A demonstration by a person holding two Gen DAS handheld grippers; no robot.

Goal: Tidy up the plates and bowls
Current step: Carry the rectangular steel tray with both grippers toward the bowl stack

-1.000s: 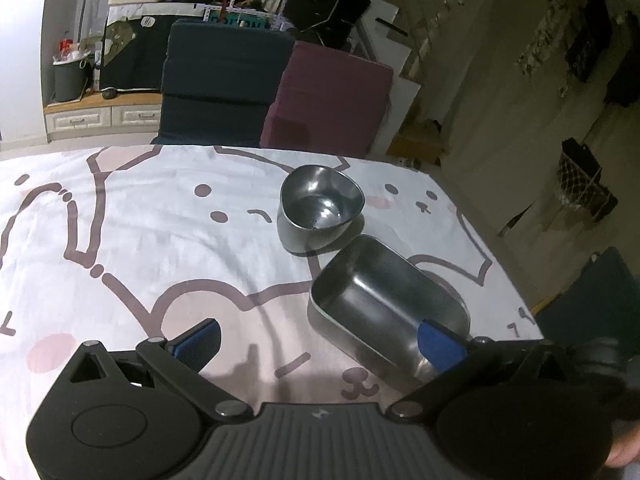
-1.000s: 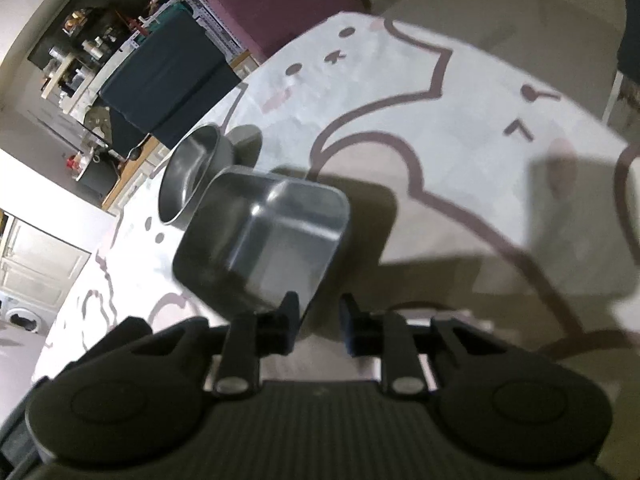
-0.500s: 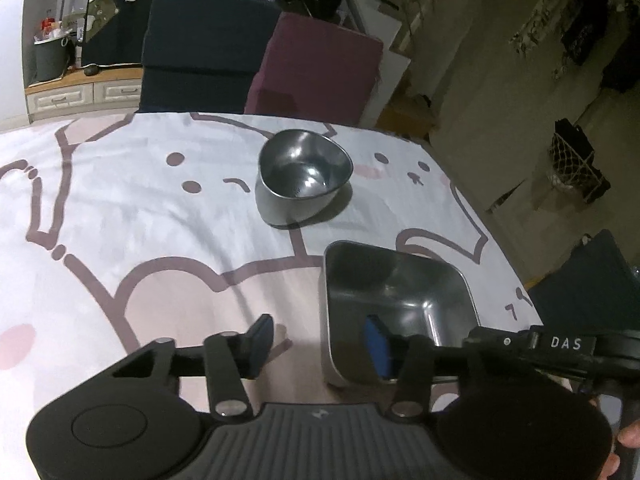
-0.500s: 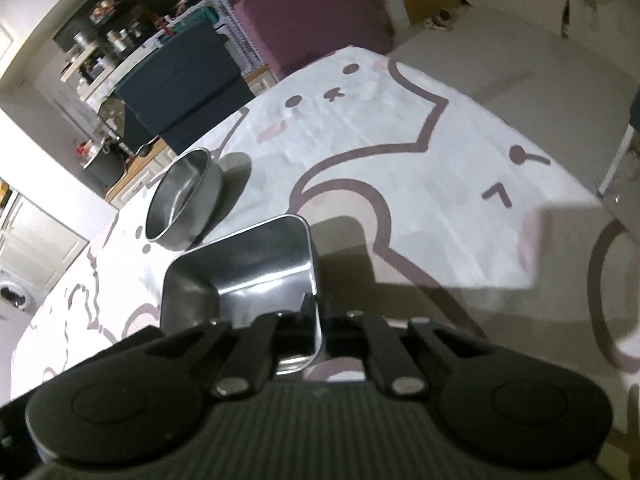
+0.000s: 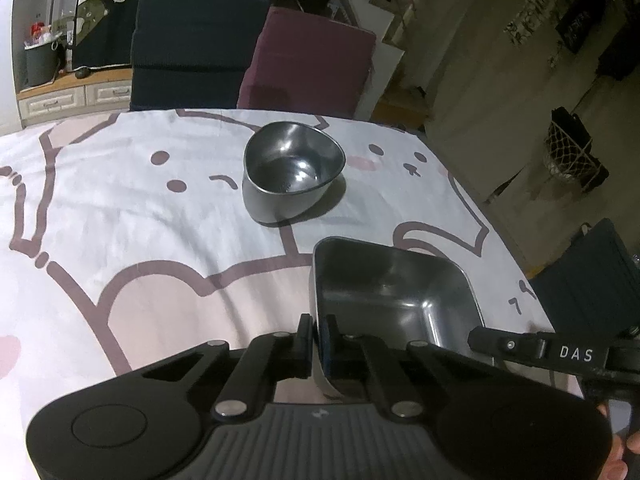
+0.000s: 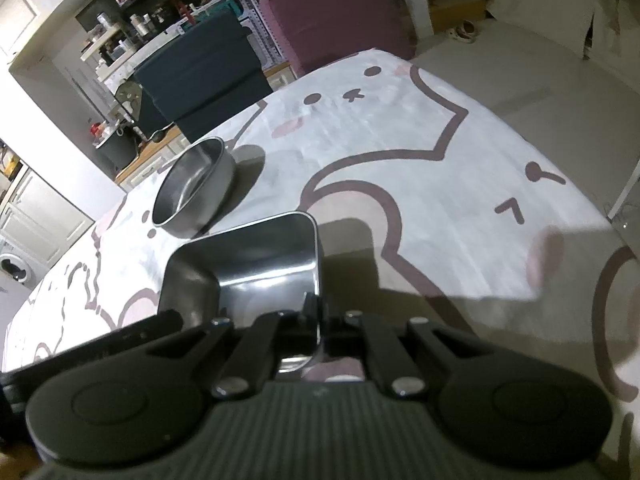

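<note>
Your left gripper point(image 5: 316, 332) was clamped on the left wall of the square steel dish point(image 5: 394, 300), one finger outside the rim and one inside. Your right gripper point(image 6: 320, 316) was clenched on the opposite wall of the same dish point(image 6: 248, 268), near its right-hand corner. The dish sat between your two grippers, low over the cartoon-print cloth point(image 5: 120, 208); you could not tell from these views whether its base touched the cloth. The rounded steel bowl point(image 5: 292, 172) stood on the cloth beyond the dish, near it but apart, with a strip of cloth showing between them. To the left of both pieces you had a wide stretch of bare cloth. On the right, the table edge point(image 5: 492, 232) ran close to the dish, with floor beyond. Past the far edge stood a dark chair point(image 5: 192, 48) and a maroon chair point(image 5: 312, 64).
</note>
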